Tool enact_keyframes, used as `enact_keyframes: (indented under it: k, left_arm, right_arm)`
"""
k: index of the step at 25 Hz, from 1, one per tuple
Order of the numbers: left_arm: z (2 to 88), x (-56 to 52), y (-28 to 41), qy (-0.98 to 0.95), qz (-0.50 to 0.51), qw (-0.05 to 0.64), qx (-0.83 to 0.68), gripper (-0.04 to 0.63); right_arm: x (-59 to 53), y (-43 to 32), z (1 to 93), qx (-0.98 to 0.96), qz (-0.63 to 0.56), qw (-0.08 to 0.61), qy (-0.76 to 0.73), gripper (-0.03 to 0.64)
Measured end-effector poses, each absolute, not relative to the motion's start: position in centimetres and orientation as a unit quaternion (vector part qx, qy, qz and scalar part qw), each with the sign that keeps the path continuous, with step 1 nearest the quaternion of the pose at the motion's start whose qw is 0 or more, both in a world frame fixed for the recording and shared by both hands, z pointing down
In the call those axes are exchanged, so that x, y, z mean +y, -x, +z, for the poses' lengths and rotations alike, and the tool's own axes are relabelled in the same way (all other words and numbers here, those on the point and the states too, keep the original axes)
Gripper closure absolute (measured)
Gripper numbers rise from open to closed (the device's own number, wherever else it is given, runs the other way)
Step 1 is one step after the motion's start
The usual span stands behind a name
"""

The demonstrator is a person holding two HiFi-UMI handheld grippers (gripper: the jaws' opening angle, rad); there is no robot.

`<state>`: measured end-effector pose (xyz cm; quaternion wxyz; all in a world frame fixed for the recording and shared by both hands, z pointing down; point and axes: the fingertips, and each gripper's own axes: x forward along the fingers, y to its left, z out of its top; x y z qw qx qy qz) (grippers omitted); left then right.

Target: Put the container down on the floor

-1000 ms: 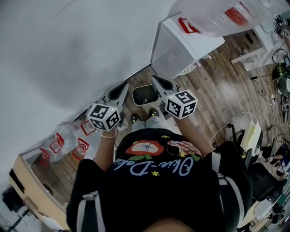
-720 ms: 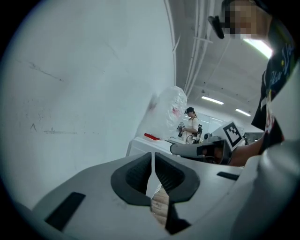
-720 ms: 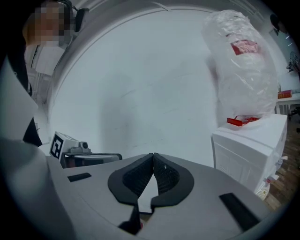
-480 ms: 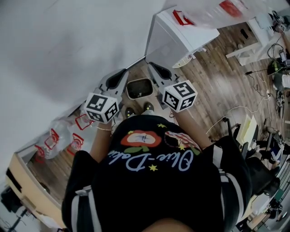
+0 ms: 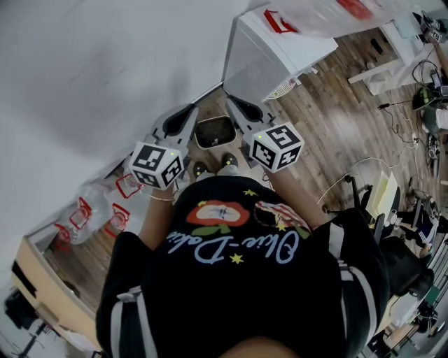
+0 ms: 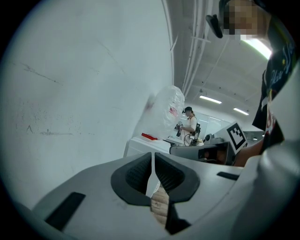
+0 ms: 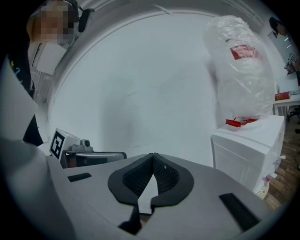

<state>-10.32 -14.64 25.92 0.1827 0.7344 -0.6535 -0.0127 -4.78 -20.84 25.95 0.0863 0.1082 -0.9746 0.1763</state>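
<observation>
Head view, steeply down: white wall [image 5: 91,70] across the far left, brown wood-plank floor [image 5: 336,119] to the right. Against the wall at far right, a white boxy cabinet [image 5: 269,59] with a clear plastic bag printed in red [image 5: 315,14] on top. At near left, more clear red-printed bags [image 5: 98,213] on the floor, beside a pale wooden frame [image 5: 35,276]. Thin cables [image 5: 350,183] strewn over the planks at right.

On the floor, a small dark rectangular container with a pale rim [image 5: 214,131], open side up. Closed in by the foot of the wall on the far side, the cabinet's corner at far right, and two dark shoes [image 5: 229,161] just on the near side. Contents too dim to tell.

Left gripper [image 5: 187,112] reaching out to the left of the container, right gripper [image 5: 231,101] to its right, both pointing toward the wall, neither touching it. In each gripper view, aimed nearly level at the wall, with the other gripper alongside. Left fingers [image 6: 138,173] pressed together with nothing between them; right fingers [image 7: 138,178] likewise closed and empty.
</observation>
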Motion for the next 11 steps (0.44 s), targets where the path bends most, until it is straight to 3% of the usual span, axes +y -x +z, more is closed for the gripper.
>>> enact_keyframes:
  k: [11]
  left_arm:
    - [26.5,-14.4,9.6,-0.731,-0.009,0.188,-0.656,0.575]
  right_arm:
    - [-20.5,3.8,26.6,-0.973,0.183,0.090,-0.110,0.618]
